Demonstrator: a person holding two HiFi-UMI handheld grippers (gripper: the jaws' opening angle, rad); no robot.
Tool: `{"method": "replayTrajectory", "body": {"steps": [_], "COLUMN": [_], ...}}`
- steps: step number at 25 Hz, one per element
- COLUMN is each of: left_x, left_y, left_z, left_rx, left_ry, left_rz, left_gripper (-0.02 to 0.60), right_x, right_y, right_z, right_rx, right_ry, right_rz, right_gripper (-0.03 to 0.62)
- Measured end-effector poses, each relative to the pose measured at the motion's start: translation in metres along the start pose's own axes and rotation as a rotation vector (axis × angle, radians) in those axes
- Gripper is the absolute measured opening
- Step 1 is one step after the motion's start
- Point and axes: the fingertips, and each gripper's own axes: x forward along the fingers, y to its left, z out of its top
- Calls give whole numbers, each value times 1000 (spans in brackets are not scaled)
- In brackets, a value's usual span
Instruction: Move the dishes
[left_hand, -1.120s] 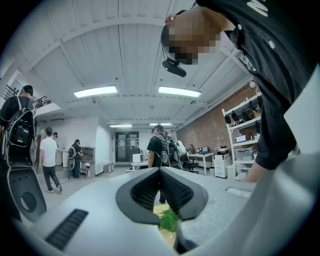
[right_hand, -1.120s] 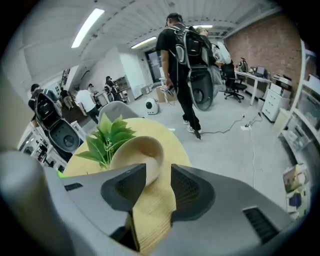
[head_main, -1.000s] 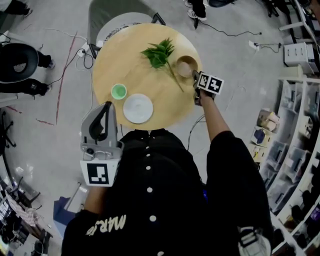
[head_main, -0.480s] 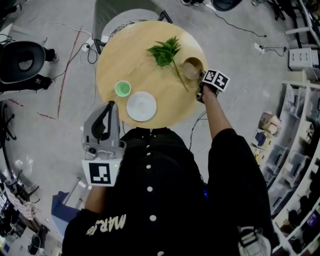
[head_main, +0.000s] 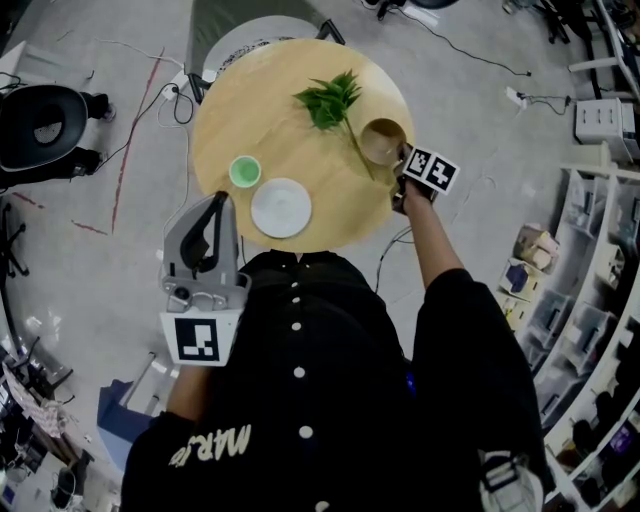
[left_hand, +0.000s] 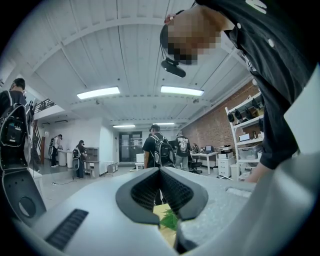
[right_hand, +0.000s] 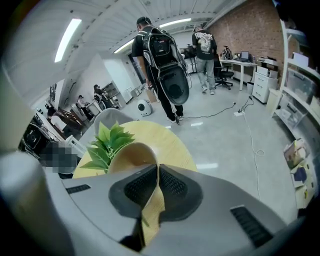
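A wooden bowl (head_main: 380, 140) sits at the right edge of the round wooden table (head_main: 290, 120). My right gripper (head_main: 402, 155) is shut on its near rim. In the right gripper view the thin rim of the bowl (right_hand: 130, 155) runs between the pads of the right gripper (right_hand: 157, 167), and the bowl looks tilted. A white plate (head_main: 280, 207) and a small green cup (head_main: 244, 171) lie at the table's near left. My left gripper (head_main: 215, 205) hangs off the table by my torso. In its own view the left gripper (left_hand: 160, 172) is shut on nothing.
A green leafy sprig (head_main: 330, 100) lies beside the bowl, its stem reaching toward the gripper, and the sprig (right_hand: 107, 142) shows behind the bowl. A grey chair (head_main: 255, 30) stands beyond the table. Shelves (head_main: 590, 250) line the right, and cables cross the floor.
The right gripper has stayed at the bowl's near rim; the bowl now looks slightly larger and tilted toward it. The left gripper has not moved.
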Motion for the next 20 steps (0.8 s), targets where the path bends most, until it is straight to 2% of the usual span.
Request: {"method": "replayTrajectory", "body": {"steps": [6, 15, 20], "left_x": [-7, -14, -17], "left_y": [1, -4, -3], "left_z": [1, 11, 16], "left_rx": [0, 11, 18], "left_ry": [-11, -43, -52], "left_rz": [2, -2, -5], "left_gripper": [3, 3, 3], "right_x": [-33, -61, -68], "right_y": [23, 55, 69], "right_z": [-24, -107, -135], "right_rx": [-73, -96, -125], "right_ry": [14, 106, 150], "right_rz": [52, 123, 151], "right_gripper": [21, 21, 21]}}
